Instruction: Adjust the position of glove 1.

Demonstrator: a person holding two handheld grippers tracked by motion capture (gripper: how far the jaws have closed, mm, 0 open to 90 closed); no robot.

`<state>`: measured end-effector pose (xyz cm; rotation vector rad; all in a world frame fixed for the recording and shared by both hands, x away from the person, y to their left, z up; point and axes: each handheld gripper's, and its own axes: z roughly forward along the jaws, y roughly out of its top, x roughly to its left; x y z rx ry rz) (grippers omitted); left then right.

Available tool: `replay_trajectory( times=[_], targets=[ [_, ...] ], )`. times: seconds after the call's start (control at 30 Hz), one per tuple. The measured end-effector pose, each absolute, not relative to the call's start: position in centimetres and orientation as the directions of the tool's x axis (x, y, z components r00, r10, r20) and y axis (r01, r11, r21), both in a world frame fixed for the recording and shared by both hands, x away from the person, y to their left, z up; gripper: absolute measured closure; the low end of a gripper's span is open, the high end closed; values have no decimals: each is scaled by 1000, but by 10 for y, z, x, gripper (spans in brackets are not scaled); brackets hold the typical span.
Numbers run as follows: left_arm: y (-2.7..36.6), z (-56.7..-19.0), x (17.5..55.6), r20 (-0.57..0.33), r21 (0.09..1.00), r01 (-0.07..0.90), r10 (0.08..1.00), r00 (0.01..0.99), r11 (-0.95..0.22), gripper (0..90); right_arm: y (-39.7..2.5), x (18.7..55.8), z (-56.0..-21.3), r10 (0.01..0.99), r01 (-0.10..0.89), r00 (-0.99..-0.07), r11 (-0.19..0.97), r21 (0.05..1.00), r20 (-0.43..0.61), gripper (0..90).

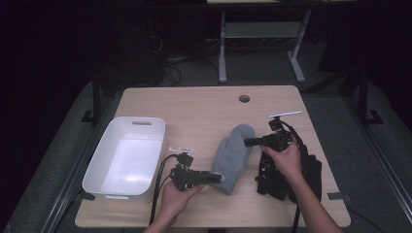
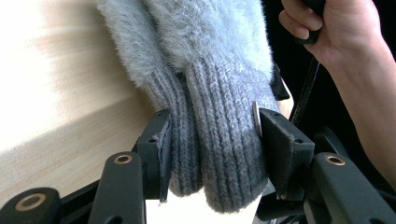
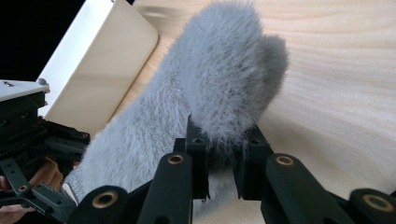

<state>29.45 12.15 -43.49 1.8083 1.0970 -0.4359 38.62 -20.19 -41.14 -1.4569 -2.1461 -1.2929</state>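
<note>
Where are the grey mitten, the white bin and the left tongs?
grey mitten (image 1: 235,153), high view, middle of its fuzzy body.
white bin (image 1: 98,160), high view, its left wall.
left tongs (image 2: 212,140), left gripper view, midway between the tips closed on the mitten's ribbed cuff.

The right tongs (image 3: 223,175) rise from the bottom edge, their two black jaws pinched on the fuzzy thumb part of a grey mitten (image 3: 205,98). The mitten stretches away to the lower left, its furry body lifted above the pale wooden desk (image 3: 336,93). Beyond it, at upper left, stands a white bin (image 3: 100,65) with a rounded corner. At the left edge the left tongs (image 3: 28,140) show as black linkage under a grey plate, near the mitten's cuff end.
</note>
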Motion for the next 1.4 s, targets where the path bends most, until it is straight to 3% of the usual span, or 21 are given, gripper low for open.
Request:
replay_trajectory(
  times=[1.4],
  targets=[
    [156, -372, 293, -614, 631, 766, 523, 591, -124, 487, -167, 401, -336, 537, 804, -531, 74, 590, 656, 777]
  ],
)
